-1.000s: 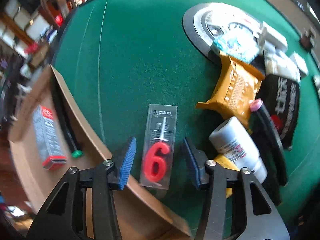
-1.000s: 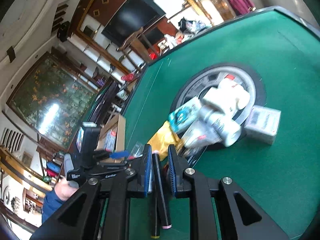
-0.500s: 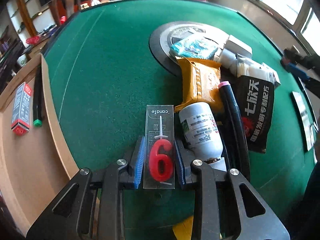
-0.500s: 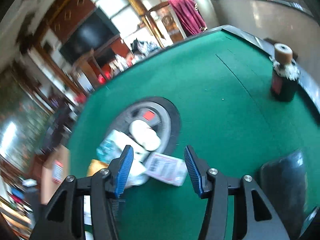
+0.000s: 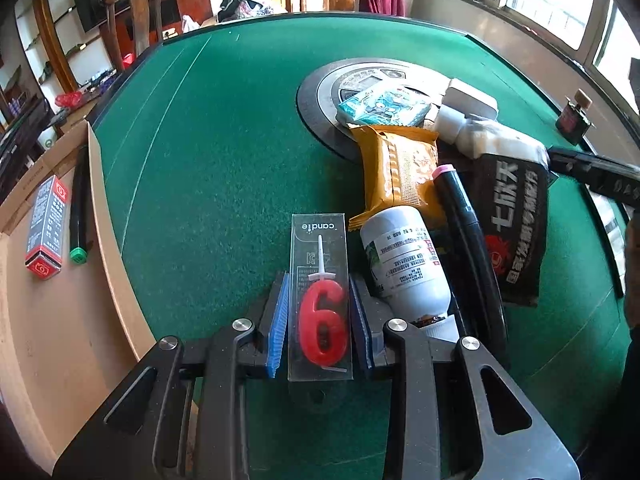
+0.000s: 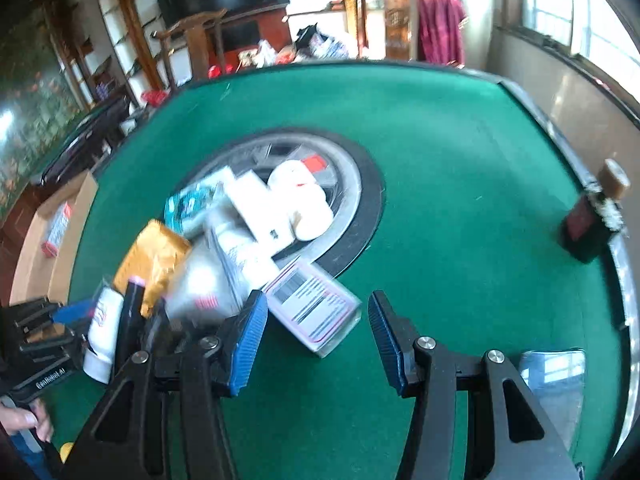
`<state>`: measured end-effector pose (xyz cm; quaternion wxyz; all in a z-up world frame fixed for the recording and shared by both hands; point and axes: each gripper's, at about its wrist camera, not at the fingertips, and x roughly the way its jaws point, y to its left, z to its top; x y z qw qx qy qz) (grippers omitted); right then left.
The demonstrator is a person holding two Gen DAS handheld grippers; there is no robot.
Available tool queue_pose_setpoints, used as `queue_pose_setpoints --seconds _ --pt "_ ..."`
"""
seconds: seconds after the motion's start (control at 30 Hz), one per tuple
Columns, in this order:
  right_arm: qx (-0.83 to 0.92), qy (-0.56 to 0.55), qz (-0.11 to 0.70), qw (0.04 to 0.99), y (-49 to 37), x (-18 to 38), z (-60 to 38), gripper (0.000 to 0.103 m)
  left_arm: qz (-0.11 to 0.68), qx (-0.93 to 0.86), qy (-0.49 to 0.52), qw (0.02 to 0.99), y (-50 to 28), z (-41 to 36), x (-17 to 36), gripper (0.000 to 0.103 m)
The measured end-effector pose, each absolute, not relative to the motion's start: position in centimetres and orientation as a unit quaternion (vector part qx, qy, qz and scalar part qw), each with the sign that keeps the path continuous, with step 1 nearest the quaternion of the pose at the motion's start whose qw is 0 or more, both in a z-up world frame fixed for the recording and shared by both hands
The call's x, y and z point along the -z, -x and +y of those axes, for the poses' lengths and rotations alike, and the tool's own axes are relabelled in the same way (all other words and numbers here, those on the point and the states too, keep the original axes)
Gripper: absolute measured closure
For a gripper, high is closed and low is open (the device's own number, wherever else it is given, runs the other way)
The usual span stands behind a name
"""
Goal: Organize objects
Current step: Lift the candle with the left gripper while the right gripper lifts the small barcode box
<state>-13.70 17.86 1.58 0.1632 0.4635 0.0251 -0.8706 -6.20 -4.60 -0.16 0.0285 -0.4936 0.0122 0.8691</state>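
A clear candle case [image 5: 320, 300] with a red "6" candle lies on the green felt, and my left gripper [image 5: 318, 312] is shut on its sides. A white bottle [image 5: 404, 264], a gold pouch [image 5: 400, 172], a pink-capped black marker [image 5: 460, 216] and a black packet [image 5: 516, 220] are piled just to its right. My right gripper [image 6: 316, 340] stands open above the felt. A barcode-labelled box [image 6: 316, 308] lies just beyond its fingertips, with neither pad touching it.
An open cardboard box [image 5: 48, 320] at the left edge holds a red-and-grey carton [image 5: 46, 232] and a green-capped marker [image 5: 78, 208]. A round grey disc [image 6: 360, 184] in the table's middle carries white packs. A small dark bottle [image 6: 592, 220] stands at the right rim.
My left gripper has closed on the candle case and shifted toward the pile. My right gripper has let go of the black marker, opened, and swung over to the labelled box.
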Motion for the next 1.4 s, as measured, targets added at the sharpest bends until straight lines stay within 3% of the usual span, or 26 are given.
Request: queue_pose_setpoints --seconds 0.27,0.43,0.5,0.57,0.6,0.63,0.7,0.97,1.4 --pt "0.879 -0.447 0.053 0.156 13.3 -1.4 17.6 0.060 0.018 -0.873 0.487 0.030 5.7 -4.6 0.3 0.073" --pt "0.880 -0.449 0.084 0.132 13.9 -1.3 16.6 0.059 0.033 -0.876 0.480 0.005 5.5 -4.7 0.4 0.052" --pt "0.884 -0.443 0.079 0.131 13.8 -1.4 16.7 0.059 0.030 -0.877 0.480 0.006 5.5 -4.8 0.5 0.052" --pt "0.888 -0.435 0.073 0.131 13.8 -1.4 16.8 0.059 0.033 -0.879 0.476 0.005 5.3 -4.7 0.5 0.053" --pt "0.890 -0.430 0.066 0.135 13.8 -1.4 17.1 0.060 0.035 -0.880 0.473 0.006 5.2 -4.6 0.5 0.057" --pt "0.889 -0.431 0.052 0.146 13.8 -1.5 17.3 0.069 0.037 -0.881 0.472 0.012 5.1 -4.5 0.4 0.066" --pt "0.885 -0.440 0.027 0.149 13.8 -1.7 17.9 0.069 0.034 -0.881 0.470 0.024 4.9 -4.1 0.4 0.076" --pt "0.899 -0.414 -0.052 0.135 13.7 -3.9 19.9 0.069 0.001 -0.887 0.460 0.031 4.9 -4.9 -0.1 0.076" --pt "0.909 -0.375 -0.116 0.144 12.8 -5.9 20.7 0.069 -0.040 -0.896 0.439 0.051 4.6 -5.5 -1.3 0.076"
